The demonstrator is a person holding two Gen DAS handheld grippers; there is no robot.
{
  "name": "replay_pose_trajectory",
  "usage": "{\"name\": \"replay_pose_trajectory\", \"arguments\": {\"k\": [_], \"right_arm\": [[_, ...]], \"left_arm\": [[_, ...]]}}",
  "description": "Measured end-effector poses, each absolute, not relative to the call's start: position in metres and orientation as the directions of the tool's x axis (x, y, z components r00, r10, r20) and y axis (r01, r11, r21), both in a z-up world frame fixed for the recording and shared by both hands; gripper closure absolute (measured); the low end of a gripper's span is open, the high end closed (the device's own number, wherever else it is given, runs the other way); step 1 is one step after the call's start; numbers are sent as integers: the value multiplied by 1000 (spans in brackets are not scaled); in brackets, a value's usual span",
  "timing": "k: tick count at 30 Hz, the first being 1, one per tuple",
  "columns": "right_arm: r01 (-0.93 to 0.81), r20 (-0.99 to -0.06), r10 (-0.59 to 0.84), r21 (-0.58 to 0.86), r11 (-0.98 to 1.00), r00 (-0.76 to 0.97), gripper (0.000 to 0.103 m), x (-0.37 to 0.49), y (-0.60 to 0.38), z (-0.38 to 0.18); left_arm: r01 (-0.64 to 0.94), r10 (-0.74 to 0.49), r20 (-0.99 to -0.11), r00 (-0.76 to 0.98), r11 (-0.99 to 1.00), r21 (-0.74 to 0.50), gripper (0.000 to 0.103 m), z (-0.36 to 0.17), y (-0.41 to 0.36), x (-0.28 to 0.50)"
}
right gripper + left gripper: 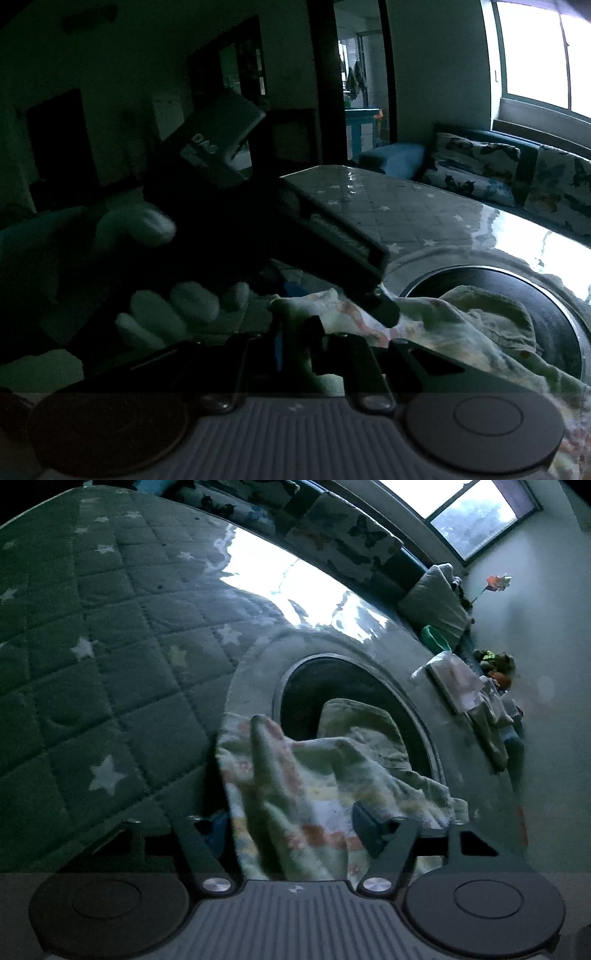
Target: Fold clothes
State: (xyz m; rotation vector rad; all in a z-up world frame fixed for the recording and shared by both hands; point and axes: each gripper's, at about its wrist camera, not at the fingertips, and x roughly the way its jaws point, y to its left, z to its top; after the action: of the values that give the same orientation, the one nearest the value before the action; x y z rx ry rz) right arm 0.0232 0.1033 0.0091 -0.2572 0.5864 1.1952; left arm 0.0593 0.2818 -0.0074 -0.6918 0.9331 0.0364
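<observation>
A pale patterned garment [295, 775] lies bunched over the rim of a round dark basin [332, 679] on the star-quilted table [92, 646]. My left gripper [286, 827] stands open around the garment; a thick fold fills the gap between its fingers. In the right wrist view my right gripper [297, 332] is shut on the near edge of the same garment [461, 314]. The left gripper [384, 314] comes in from the upper left, its tip on the cloth, held by a hand in a white glove [166, 306].
A stack of folded clothes [461, 690] sits at the table's far right edge. A sofa with butterfly cushions [480, 166] runs behind the table under a bright window [535, 55]. A dark doorway [362, 92] is behind on the left.
</observation>
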Motion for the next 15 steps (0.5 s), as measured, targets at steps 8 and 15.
{"name": "replay_pose_trajectory", "arguments": {"k": [8, 15], "right_arm": [[-915, -563, 796, 161, 371, 224, 82, 36, 88, 8], [-838, -583, 751, 203, 506, 311, 69, 68, 39, 10]], "left_arm": [[-312, -260, -759, 597, 796, -518, 80, -15, 279, 67], [-301, -241, -765, 597, 817, -492, 80, -15, 276, 67]]}}
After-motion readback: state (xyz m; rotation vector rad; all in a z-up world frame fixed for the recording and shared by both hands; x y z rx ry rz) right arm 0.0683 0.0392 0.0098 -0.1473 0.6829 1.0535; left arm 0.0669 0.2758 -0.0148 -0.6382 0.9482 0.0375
